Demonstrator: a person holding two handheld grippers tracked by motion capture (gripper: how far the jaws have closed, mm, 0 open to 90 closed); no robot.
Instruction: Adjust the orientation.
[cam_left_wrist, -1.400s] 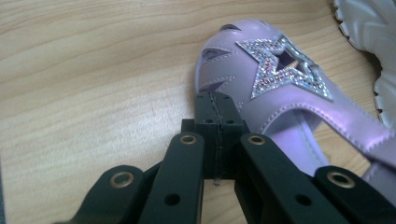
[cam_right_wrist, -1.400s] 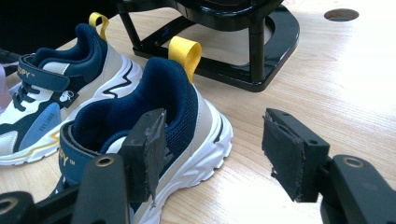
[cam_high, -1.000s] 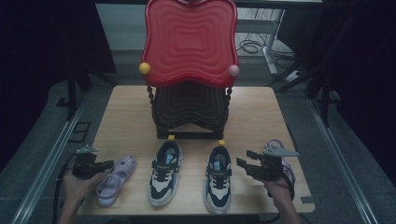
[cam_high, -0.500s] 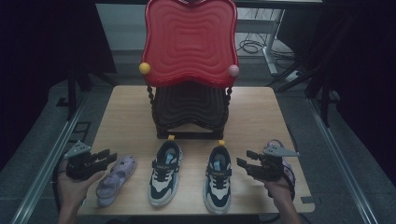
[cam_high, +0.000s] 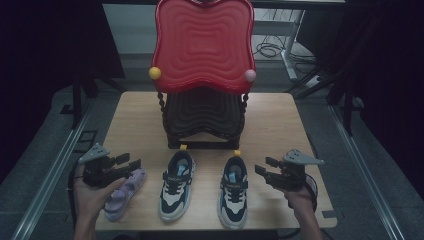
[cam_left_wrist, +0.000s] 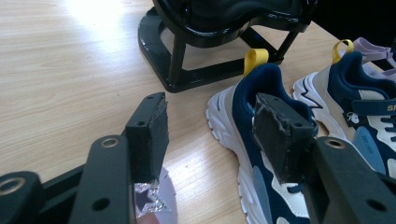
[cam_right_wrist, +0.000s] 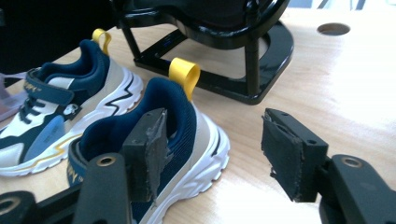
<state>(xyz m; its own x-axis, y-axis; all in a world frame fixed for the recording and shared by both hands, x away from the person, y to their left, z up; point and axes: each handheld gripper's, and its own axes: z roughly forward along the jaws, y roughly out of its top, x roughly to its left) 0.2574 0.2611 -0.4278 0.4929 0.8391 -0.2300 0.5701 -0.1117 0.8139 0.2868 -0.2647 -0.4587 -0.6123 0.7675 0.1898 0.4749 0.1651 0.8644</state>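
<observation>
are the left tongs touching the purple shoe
Apart: the left gripper view shows the left tongs open and empty, the purple shoe below them.

Little lettering can be read. In the left gripper view, yellow letters "S" and a partial next letter stand on the navy strap of the farther navy-and-white sneaker, cut off by the picture's edge. In the right gripper view, small yellow letters on the strap of the farther sneaker are too blurred to read.
</observation>
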